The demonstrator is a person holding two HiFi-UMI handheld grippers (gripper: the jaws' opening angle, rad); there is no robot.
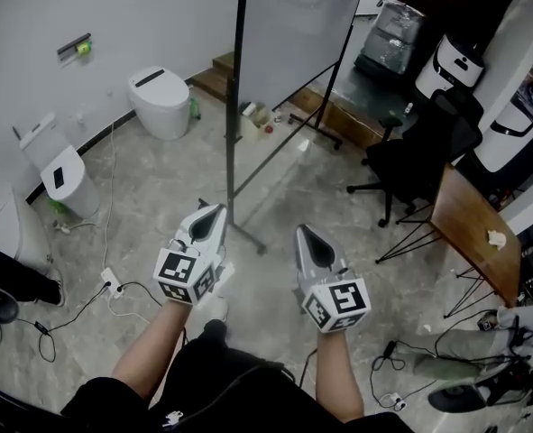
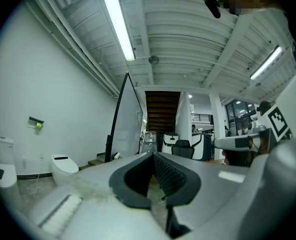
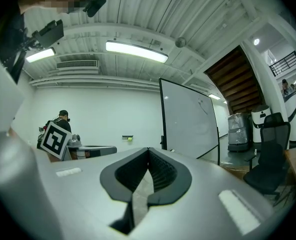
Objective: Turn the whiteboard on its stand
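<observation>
1. Holds the grey two-jaw left gripper (image 1: 210, 216) level and clenched tip to tip on nothing. Probably shut because no grasp is due yet.
2. Holds the matching grey right gripper (image 1: 307, 236) just to its right, likewise pressed closed and empty. Aims both far ahead, which looks like a paired approach with one claw for each hand-hold on the frame.
3. Just beyond the left tips, near but untouched: the floor foot of the thin black metal stand (image 1: 245, 234), with its upright pole rising along the board's near edge.
4. Carried on that pole, far centre: the tall white whiteboard (image 1: 295, 27), seen nearly edge-on from the left gripper view and more face-on from the right gripper view. Presumably hung between two posts so that it can swing.
5. Judged not yet begun. Calls for closing in on the frame, then either spreading the jaws to grip an edge or nudging it with closed tips.
6. Further out:
   - A rounded white toilet (image 1: 158, 102) at far left by the wall.
   - A black office chair (image 1: 419, 156) and a brown wooden table (image 1: 475, 233) at right.
   - Loose black cables (image 1: 113, 296) on the floor at near left, a possible snag underfoot.
</observation>
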